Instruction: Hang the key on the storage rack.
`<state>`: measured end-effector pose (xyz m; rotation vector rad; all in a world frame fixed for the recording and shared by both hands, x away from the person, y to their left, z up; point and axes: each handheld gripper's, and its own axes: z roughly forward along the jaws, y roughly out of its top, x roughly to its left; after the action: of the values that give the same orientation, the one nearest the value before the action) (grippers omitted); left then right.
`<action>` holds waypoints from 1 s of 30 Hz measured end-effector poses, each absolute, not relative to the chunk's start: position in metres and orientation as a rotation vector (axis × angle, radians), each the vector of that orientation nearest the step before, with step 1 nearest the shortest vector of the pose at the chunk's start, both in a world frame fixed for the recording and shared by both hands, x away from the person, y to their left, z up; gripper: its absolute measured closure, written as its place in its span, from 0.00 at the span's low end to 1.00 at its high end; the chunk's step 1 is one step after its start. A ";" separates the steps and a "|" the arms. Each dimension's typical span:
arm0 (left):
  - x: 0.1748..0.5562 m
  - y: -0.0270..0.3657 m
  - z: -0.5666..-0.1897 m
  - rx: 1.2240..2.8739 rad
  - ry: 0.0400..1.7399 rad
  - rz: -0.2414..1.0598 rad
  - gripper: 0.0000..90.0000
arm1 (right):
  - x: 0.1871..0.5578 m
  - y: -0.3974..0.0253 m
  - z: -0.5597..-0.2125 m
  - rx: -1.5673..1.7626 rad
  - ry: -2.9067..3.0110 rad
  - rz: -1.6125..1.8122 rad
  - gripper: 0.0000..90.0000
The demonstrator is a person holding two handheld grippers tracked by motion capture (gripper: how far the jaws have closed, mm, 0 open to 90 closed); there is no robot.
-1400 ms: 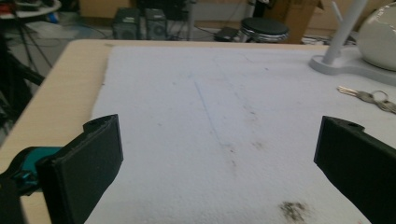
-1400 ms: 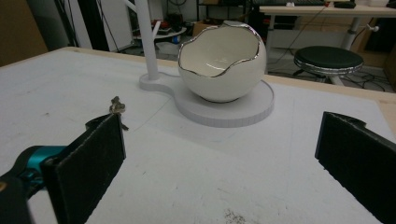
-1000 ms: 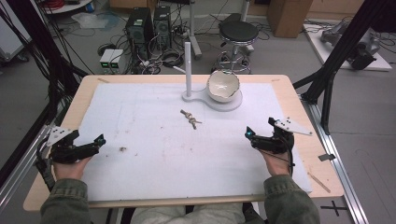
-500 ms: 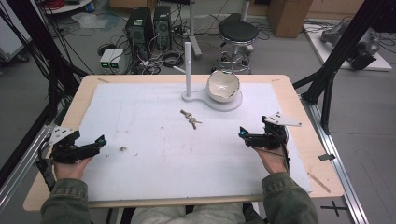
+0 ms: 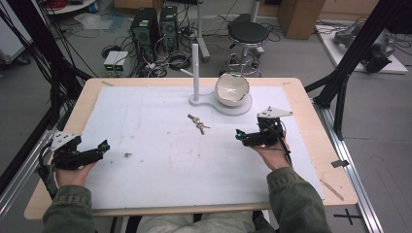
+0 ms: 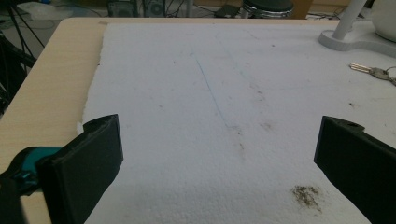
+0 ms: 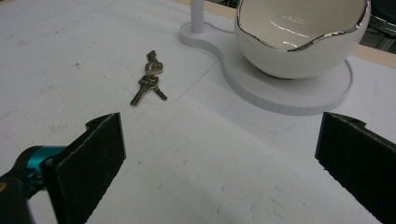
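- High view: the right tongs (image 5: 239,136) are held low over the white mat (image 5: 145,145) on the surface, aimed toward the bunch of keys (image 5: 197,123), which lies flat near the middle of the mat, apart from both grippers; an approach to the keys is judged to be the step in hand. The left tongs (image 5: 104,145) are rested near the left edge, well apart from the keys. A white bowl (image 5: 232,89) is seen on a white stand base (image 5: 243,105) with an upright post (image 5: 196,70), behind the keys

- Left gripper view: the jaws of the left tongs (image 6: 219,154) are seen wide apart with nothing between them; bare mat and a dark smudge (image 6: 306,195) lie ahead, and the keys (image 6: 373,72) are glimpsed far off at the right edge

- Right gripper view: the jaws of the right tongs (image 7: 222,154) stand wide apart and empty; the keys (image 7: 149,84) lie ahead and to the left, just beside the stand base (image 7: 289,93) that carries the bowl (image 7: 301,32). For the next move, a swing left and a descent would be called for, so that the jaws straddle the bunch; nothing is seen in the path, though the stand base is close by
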<state>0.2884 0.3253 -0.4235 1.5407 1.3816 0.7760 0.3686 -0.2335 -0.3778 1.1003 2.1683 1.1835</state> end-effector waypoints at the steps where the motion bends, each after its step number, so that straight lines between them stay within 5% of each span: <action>1: 0.288 0.325 -0.423 1.537 1.384 0.775 0.02 | 0.370 -0.232 -0.377 1.093 2.169 1.183 0.01; 30: 0.291 0.324 -0.425 1.554 1.382 0.761 0.02 | 0.431 -0.169 -0.355 0.996 2.344 1.130 0.01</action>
<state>0.2909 0.3240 -0.4253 1.5535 1.3817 0.7608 0.4314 -0.1694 -0.3547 0.9960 2.3445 1.1298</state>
